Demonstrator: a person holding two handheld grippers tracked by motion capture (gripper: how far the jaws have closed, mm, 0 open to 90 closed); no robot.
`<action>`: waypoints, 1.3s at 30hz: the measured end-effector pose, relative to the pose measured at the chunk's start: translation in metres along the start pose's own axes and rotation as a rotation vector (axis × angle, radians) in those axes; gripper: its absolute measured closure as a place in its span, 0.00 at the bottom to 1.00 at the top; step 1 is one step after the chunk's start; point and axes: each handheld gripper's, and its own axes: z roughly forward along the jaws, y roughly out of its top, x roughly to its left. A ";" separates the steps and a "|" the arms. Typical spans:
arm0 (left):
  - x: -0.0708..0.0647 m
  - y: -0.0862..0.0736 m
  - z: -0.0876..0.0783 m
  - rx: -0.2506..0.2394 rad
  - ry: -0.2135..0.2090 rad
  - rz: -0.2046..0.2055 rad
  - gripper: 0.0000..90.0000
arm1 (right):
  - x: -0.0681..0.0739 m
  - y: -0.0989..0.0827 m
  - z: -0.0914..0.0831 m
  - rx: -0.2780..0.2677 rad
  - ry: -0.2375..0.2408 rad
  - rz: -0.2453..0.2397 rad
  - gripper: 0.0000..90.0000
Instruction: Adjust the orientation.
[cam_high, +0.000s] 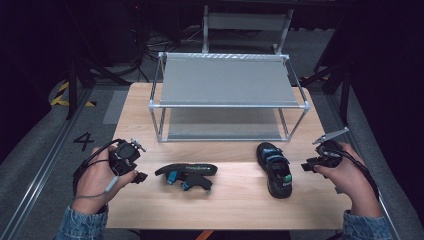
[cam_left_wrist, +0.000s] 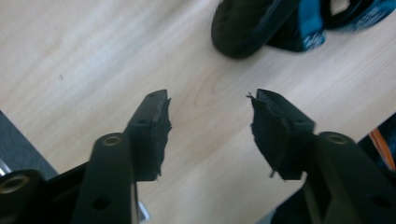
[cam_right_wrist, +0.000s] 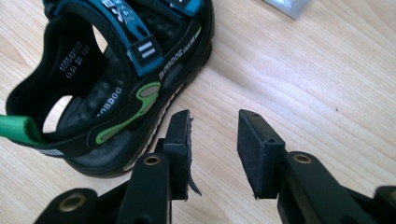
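Two black sandals with blue straps lie on the wooden table (cam_high: 230, 195). One sandal (cam_high: 187, 175) rests on its side left of centre; in the left gripper view its sole (cam_left_wrist: 243, 28) shows at the top. The other sandal (cam_high: 275, 169) stands upright right of centre, seen close in the right gripper view as sandal (cam_right_wrist: 112, 84). My left gripper (cam_high: 141, 176) is just left of the tipped sandal, jaws apart over bare wood (cam_left_wrist: 210, 121). My right gripper (cam_high: 309, 166) sits just right of the upright sandal, jaws apart beside its edge (cam_right_wrist: 214, 135), nothing between them.
A two-level metal-framed shelf rack (cam_high: 227, 95) with grey decks stands at the back of the table. Dark floor, rails and a marked "4" (cam_high: 83, 141) lie to the left. A corner of the rack foot (cam_right_wrist: 287, 7) shows in the right gripper view.
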 end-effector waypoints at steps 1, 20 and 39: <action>-0.001 0.001 -0.001 -0.016 -0.006 0.005 0.56 | 0.000 0.000 0.000 -0.002 -0.002 -0.002 0.74; -0.017 0.030 -0.001 -0.168 -0.180 0.143 0.74 | 0.002 -0.015 -0.002 -0.025 -0.015 0.031 0.73; -0.035 0.062 0.037 -0.179 -0.222 0.177 1.00 | 0.003 -0.028 0.004 -0.008 -0.007 0.044 0.71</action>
